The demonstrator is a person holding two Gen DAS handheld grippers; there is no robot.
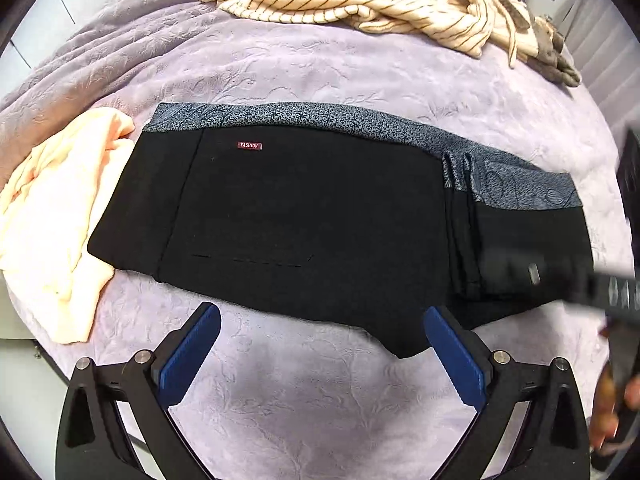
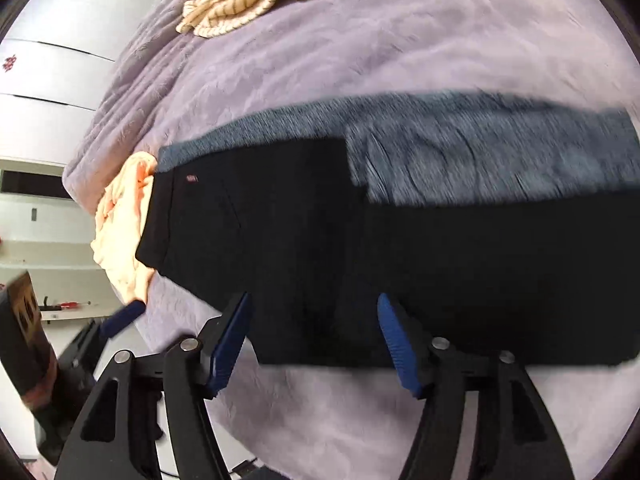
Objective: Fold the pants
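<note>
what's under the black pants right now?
The black pants lie on the lavender bedspread. Their waistband end overlaps the edge of a peach cloth. Anything else beneath is covered by the fabric and cannot be seen.

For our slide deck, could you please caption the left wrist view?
Open left gripper hovers before folded black pants on a lilac bedspread.

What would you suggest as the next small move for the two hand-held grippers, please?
Probably close the right hand-held gripper on the near edge of the black pants: both grippers are open, the pants lie flat, already folded lengthwise, and that edge sits between its fingers.
</note>
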